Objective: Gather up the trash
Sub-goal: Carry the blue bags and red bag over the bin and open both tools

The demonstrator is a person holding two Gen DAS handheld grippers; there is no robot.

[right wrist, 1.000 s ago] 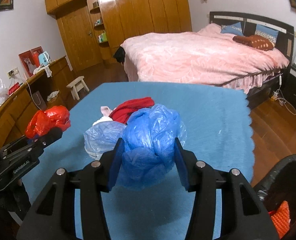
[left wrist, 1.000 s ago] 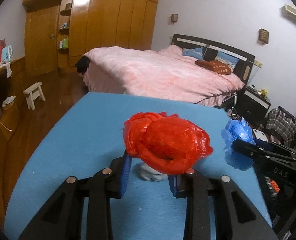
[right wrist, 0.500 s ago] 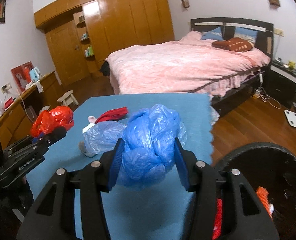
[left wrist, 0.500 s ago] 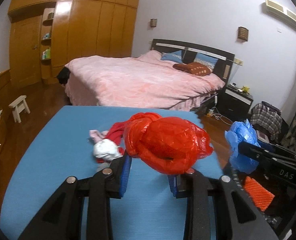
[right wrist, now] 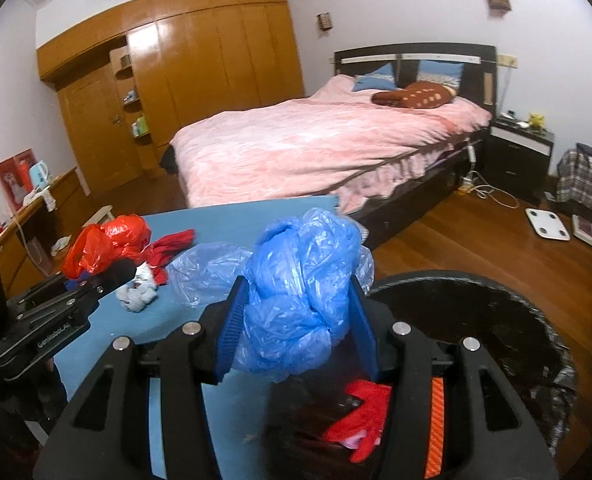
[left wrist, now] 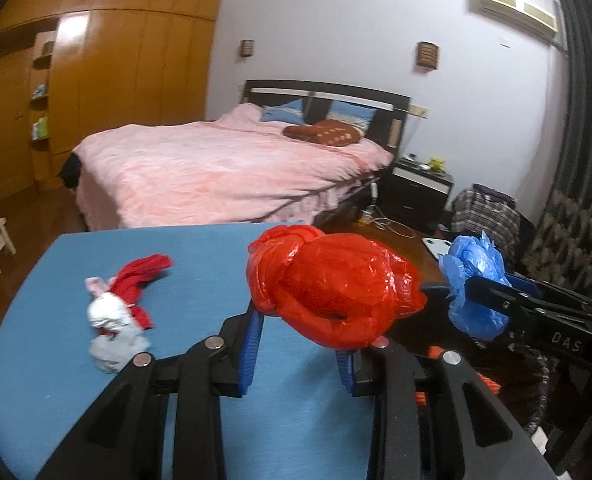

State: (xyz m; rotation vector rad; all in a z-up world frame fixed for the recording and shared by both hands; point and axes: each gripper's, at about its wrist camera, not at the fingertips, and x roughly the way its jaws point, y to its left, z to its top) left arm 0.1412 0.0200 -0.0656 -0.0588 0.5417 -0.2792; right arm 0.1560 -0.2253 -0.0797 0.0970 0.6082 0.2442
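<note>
My left gripper (left wrist: 297, 344) is shut on a crumpled red plastic bag (left wrist: 331, 284), held above the right edge of the blue table (left wrist: 48, 344). To its right, my right gripper (right wrist: 296, 328) is shut on a crumpled blue plastic bag (right wrist: 299, 288), which hangs over the near rim of a black trash bin (right wrist: 475, 308). Red and orange scraps (right wrist: 359, 408) lie inside the bin. In the left wrist view the blue bag (left wrist: 475, 284) shows at the right; in the right wrist view the red bag (right wrist: 108, 244) shows at the left.
On the table lie a pale blue plastic bag (right wrist: 208, 272), a red cloth (left wrist: 140, 280) and a white and grey wad (left wrist: 112, 332). A pink bed (right wrist: 315, 144) stands beyond the table. A white scale (right wrist: 545, 230) lies on the wooden floor.
Both grippers have swung to the right with their bags, from over the table toward its right edge. The black bin has come into the right wrist view under the blue bag.
</note>
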